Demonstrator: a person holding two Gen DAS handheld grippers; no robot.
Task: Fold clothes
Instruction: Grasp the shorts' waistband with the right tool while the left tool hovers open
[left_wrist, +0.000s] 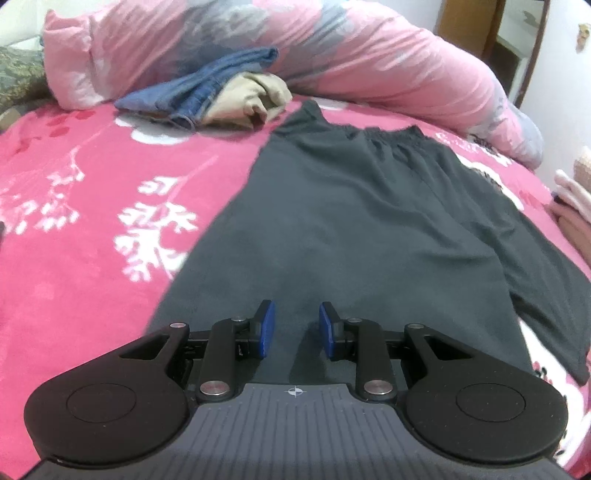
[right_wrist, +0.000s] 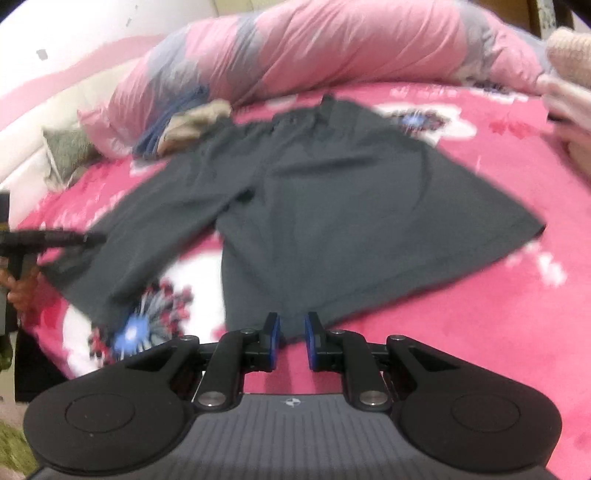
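Note:
Dark grey shorts (left_wrist: 351, 221) lie spread flat on the pink flowered bedspread (left_wrist: 92, 221), waistband at the far end. My left gripper (left_wrist: 296, 317) is open and empty, over the hem end of one leg. In the right wrist view the shorts (right_wrist: 332, 206) show both legs toward me. My right gripper (right_wrist: 293, 326) is open and empty, with its fingertips at the hem of the right leg. The left gripper (right_wrist: 51, 240) shows at the far left, over the other leg's hem.
A blue garment (left_wrist: 199, 85) and a beige one (left_wrist: 251, 99) lie bunched at the back by a rolled pink and grey duvet (left_wrist: 332, 48). Pale pink clothes (right_wrist: 569, 81) sit at the right edge. The bed edge (right_wrist: 85, 369) is at lower left.

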